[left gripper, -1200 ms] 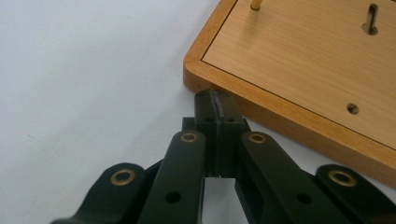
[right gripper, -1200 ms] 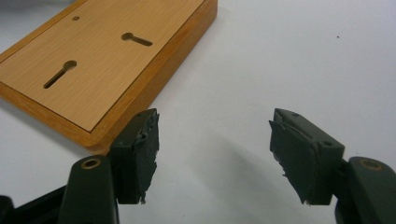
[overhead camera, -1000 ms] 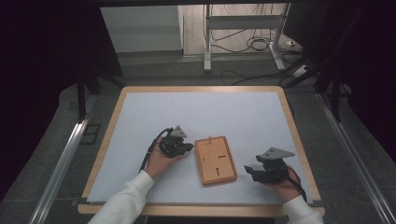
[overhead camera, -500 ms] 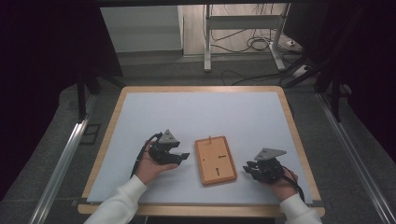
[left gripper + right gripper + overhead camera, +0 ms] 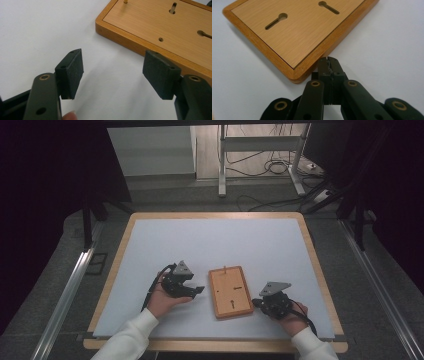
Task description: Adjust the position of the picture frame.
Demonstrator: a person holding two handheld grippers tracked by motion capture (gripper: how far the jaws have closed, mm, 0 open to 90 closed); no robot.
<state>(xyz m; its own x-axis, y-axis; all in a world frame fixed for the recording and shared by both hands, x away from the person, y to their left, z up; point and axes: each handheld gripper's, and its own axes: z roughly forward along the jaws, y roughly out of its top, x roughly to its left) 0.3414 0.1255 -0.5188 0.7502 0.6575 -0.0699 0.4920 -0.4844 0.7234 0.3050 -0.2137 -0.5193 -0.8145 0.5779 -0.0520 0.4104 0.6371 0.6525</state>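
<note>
A: Broadly, what lies on the bench (image 5: 150, 250)?

B: A white-topped bench carries one wooden board (image 5: 230, 291), flat, near the front edge and between the two hands. Its long axis runs away from the person, tilted slightly; keyhole slots and a small peg mark its face.

A: How does the board lie relative to each pair of tongs?

B: It lies to the right of the left tongs (image 5: 196, 290) and to the left of the right tongs (image 5: 256, 303). The right tongs are nearer: in the right gripper view their tips (image 5: 329, 65) sit just beside the board's near corner (image 5: 298, 77); contact cannot be told. The left tongs stand a little apart from the long side.

A: And the state and pose of each?

B: Left tongs: released, jaws having just opened wide, nothing between them, pointing level at the board's edge (image 5: 130, 45). Right tongs: clenched on nothing, jaws having just closed, held low and aimed at the corner. Judged, a nudge comes next.
</note>
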